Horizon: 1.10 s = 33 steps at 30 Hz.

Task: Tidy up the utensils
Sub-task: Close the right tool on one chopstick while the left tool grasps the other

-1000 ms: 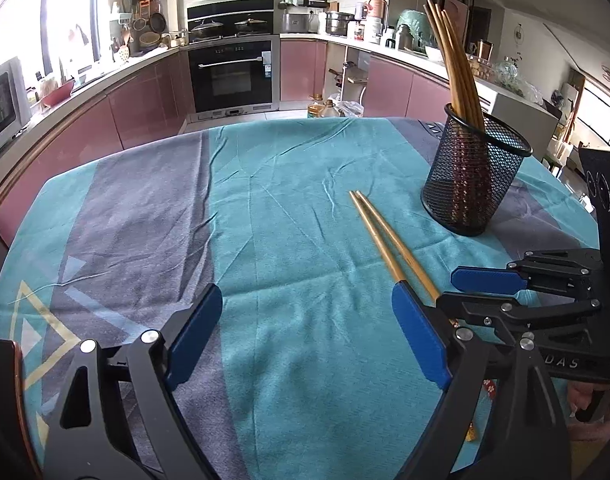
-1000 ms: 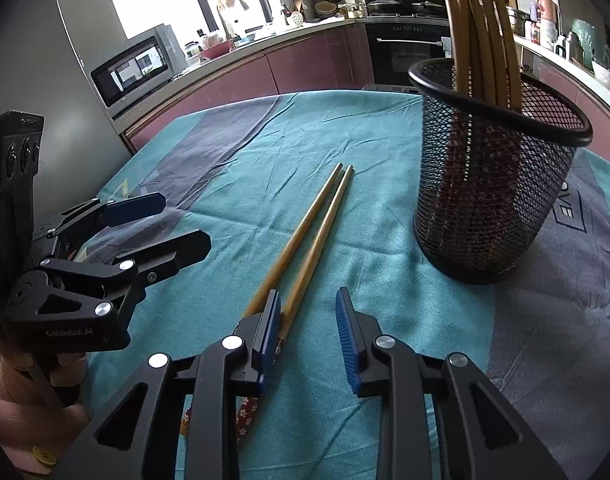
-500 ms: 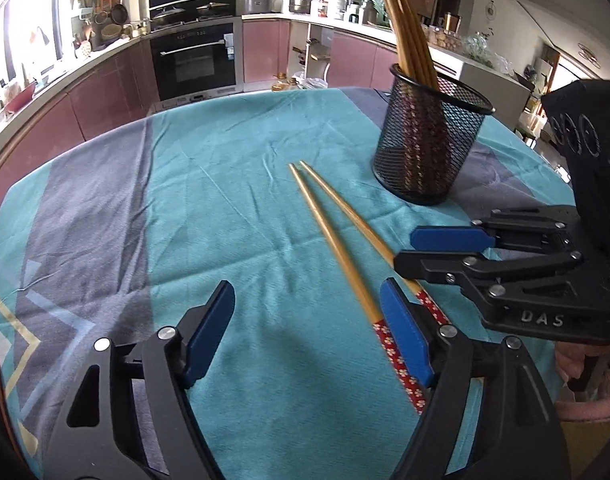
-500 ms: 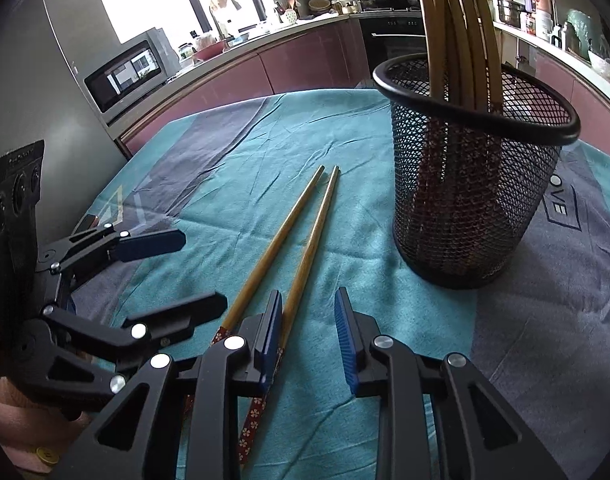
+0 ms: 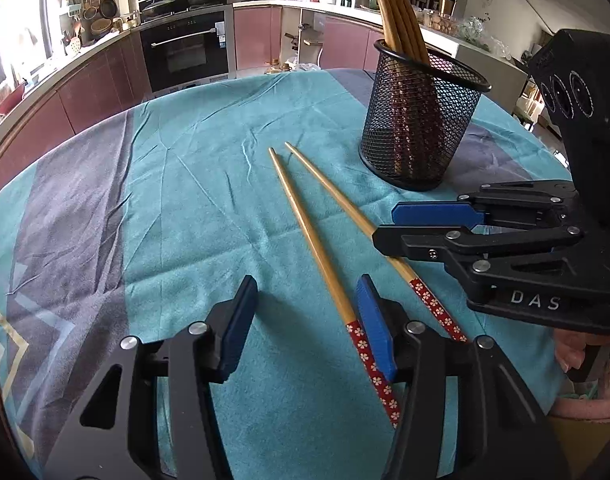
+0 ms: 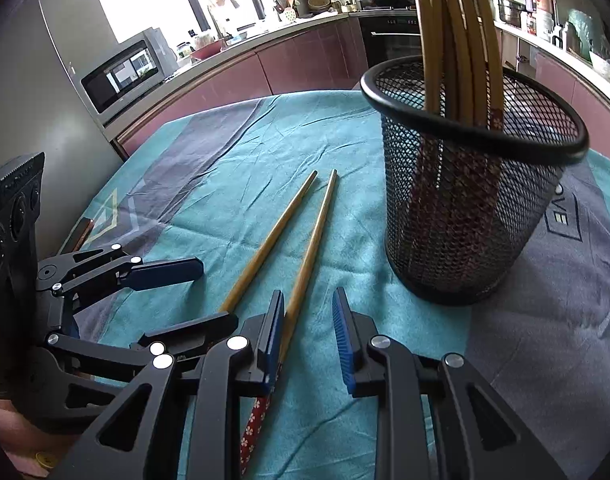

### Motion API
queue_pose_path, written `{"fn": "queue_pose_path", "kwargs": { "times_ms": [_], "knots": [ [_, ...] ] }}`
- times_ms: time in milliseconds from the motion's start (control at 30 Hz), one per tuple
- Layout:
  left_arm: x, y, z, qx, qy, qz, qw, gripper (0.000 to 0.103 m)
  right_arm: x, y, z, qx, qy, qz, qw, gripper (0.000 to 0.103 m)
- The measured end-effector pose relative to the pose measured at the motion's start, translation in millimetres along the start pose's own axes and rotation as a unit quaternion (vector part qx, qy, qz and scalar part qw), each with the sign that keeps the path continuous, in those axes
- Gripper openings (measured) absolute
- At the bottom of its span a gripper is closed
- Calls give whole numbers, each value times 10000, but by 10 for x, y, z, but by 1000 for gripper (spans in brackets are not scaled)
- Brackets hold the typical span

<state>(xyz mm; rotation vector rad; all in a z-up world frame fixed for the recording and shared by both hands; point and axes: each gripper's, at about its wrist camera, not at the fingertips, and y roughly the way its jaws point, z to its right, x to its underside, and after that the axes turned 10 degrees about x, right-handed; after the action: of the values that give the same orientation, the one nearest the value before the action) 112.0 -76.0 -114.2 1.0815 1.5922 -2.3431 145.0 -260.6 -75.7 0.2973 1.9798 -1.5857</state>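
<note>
Teal and grey cloth (image 5: 185,208) covers the counter, creased in places. On it lie two bamboo chopsticks (image 5: 305,232) with red flowered handle ends, side by side and slightly splayed, their plain tips pointing toward the far edge of the counter. Just beside their tips stands a black mesh holder (image 5: 419,120), upright, with a bundle of the same chopsticks leaning inside it.

The left tongs (image 5: 305,316) hang low over the cloth near the counter's near edge. Their jaws have just been closing but stand apart, with only cloth between the blue pads; the nearer chopstick's red handle end passes right alongside the right-hand pad, and contact cannot be told.

The right tongs (image 6: 307,328) are partly open, their jaws a narrow gap apart. In the right wrist view the other chopstick (image 6: 305,256) runs just beside the inner face of the left-hand pad; the pads do not press on it. The two pairs of tongs sit close together, each over one handle end
</note>
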Motion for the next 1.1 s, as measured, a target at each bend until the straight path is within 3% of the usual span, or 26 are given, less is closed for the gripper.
{"fn": "queue_pose_path", "kwargs": {
  "times_ms": [1100],
  "knots": [
    [-309, 239, -127, 55, -355, -24, 9994, 17, -126, 117, 59, 109, 43, 31, 9999, 10]
  ]
}}
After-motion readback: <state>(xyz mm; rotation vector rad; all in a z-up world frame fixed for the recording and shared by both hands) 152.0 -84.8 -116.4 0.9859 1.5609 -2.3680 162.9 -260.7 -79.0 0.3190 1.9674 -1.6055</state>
